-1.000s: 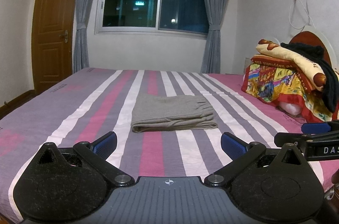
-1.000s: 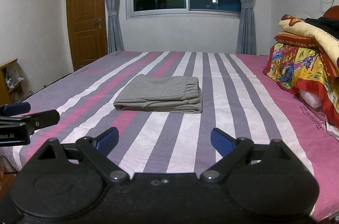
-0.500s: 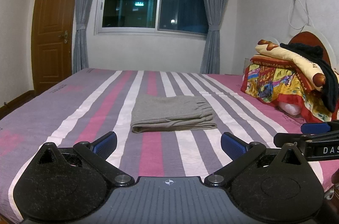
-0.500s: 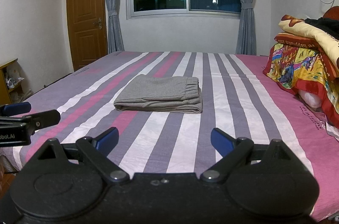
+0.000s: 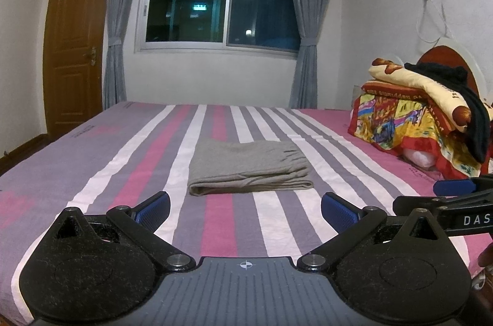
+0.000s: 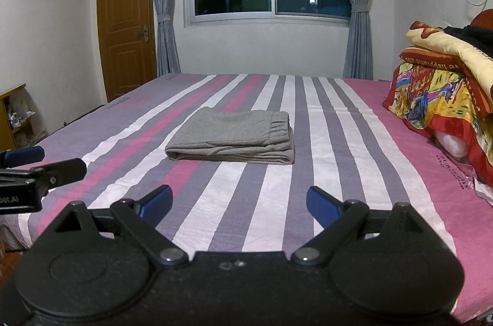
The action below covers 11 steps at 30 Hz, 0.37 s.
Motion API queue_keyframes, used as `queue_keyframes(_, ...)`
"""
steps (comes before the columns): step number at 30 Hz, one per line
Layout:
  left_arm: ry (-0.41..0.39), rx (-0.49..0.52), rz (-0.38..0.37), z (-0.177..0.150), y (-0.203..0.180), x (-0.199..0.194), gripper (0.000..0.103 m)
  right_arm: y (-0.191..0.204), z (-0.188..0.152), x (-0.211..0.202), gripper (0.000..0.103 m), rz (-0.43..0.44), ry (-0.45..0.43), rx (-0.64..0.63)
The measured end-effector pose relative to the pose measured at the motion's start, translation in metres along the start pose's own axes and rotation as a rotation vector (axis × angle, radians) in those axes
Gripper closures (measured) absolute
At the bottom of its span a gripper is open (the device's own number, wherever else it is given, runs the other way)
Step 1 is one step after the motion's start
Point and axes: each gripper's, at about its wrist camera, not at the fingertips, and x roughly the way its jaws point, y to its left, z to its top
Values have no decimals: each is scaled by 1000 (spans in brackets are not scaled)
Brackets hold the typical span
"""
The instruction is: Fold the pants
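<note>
Both tools hang with jaws wide and empty: the left gripper (image 5: 245,210) and right gripper (image 6: 238,202). Well ahead, the grey knitted pants (image 5: 249,167) lie folded on the striped bed sheet (image 5: 154,147). They look soft, light and floppy; I would pinch the thick folded edge.

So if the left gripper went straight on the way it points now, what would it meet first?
Probably the folded grey pants. The left gripper is open, held back over the near edge of the striped bed, with only bare sheet between them. Its height is hard to judge, so it might skim the sheet first.
</note>
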Motion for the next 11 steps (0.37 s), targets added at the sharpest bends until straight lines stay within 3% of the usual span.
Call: queue_keyframes(11, -19, 53, -9, 1, -10, -1, 0, -1, 0, 0, 10, 0, 9, -1)
